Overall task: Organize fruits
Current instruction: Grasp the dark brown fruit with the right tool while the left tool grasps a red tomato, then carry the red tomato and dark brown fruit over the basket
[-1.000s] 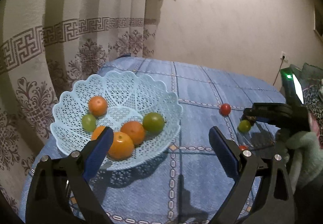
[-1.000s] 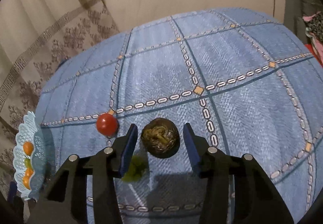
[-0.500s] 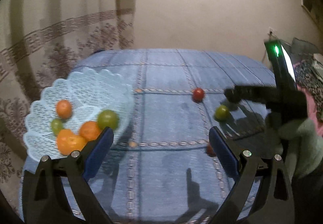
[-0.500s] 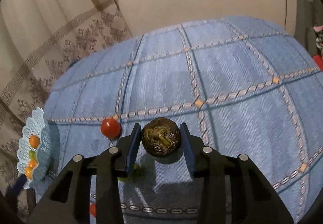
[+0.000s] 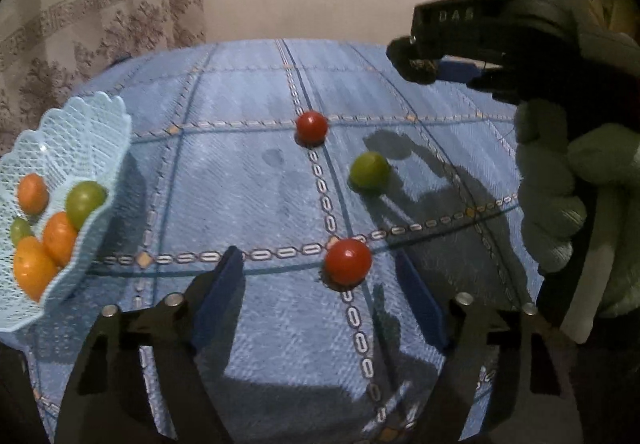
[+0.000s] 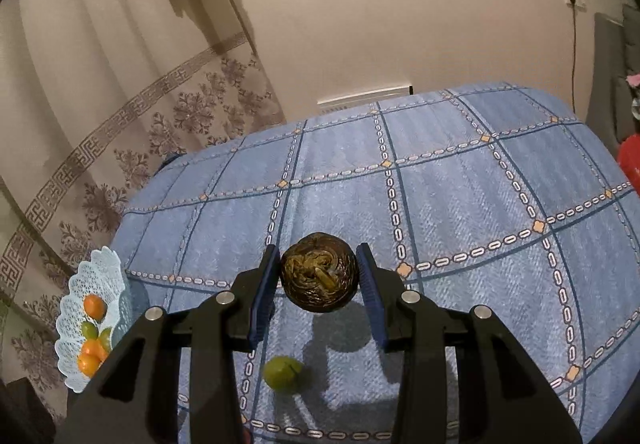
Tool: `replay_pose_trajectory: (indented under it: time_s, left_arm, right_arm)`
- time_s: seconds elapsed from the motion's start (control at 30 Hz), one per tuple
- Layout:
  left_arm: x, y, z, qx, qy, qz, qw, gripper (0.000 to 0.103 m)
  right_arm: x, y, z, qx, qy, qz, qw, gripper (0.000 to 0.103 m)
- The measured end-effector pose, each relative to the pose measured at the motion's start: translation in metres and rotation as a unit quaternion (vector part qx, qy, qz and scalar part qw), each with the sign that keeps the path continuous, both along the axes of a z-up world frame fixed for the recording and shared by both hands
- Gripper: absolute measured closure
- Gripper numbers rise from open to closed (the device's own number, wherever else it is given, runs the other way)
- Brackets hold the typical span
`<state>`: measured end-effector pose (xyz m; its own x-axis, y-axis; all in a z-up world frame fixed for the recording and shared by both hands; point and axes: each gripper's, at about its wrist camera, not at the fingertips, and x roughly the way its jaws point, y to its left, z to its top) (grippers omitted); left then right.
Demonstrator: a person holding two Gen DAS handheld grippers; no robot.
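Left tongs (image 5: 320, 284) spread wide, empty, one red tomato (image 5: 347, 261) just ahead between the blue pads. Beyond, only here: green fruit (image 5: 369, 169), second tomato (image 5: 311, 126), basket (image 5: 80, 131) off left. Right wrist view alone showing right tongs (image 6: 318, 280) clamped on a dark brown fruit (image 6: 319, 277), lifted above the blue cloth (image 6: 480, 211).

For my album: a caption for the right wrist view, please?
Right gripper clamps a dark brown round fruit above the blue checked tablecloth, a green fruit below.
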<state>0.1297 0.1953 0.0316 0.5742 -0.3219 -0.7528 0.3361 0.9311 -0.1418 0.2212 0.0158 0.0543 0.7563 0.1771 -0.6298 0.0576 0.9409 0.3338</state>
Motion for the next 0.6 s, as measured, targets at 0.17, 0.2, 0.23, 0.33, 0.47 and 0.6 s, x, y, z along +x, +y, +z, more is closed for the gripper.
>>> replay_pose_trajectory:
  time_s: [0.17, 0.2, 0.23, 0.33, 0.47, 0.6]
  left_arm:
    - [0.004, -0.006, -0.009, 0.000, 0.016, -0.005, 0.9999, 0.045]
    - [0.005, -0.006, -0.010, 0.001, 0.014, -0.005, 0.9999, 0.046]
    - [0.005, -0.007, -0.010, -0.001, 0.013, -0.007, 0.9999, 0.048]
    - [0.007, -0.006, -0.012, -0.007, 0.010, -0.007, 0.9999, 0.060]
    - [0.004, -0.006, -0.011, -0.023, 0.010, -0.019, 0.9995, 0.073]
    - [0.002, -0.005, -0.010, -0.028, 0.008, -0.019, 0.9994, 0.074]
  right_arm:
    - [0.002, -0.005, -0.016, 0.003, 0.021, -0.003, 1.000, 0.063]
    - [0.003, -0.006, -0.019, 0.003, 0.023, -0.004, 1.000, 0.063]
    - [0.003, -0.007, -0.021, 0.004, 0.026, -0.006, 1.000, 0.063]
    - [0.005, -0.006, -0.025, 0.004, 0.030, -0.005, 1.000, 0.063]
    - [0.005, 0.000, -0.027, 0.001, 0.031, -0.001, 1.000, 0.063]
    - [0.004, 0.005, -0.030, -0.002, 0.034, 0.004, 0.999, 0.063]
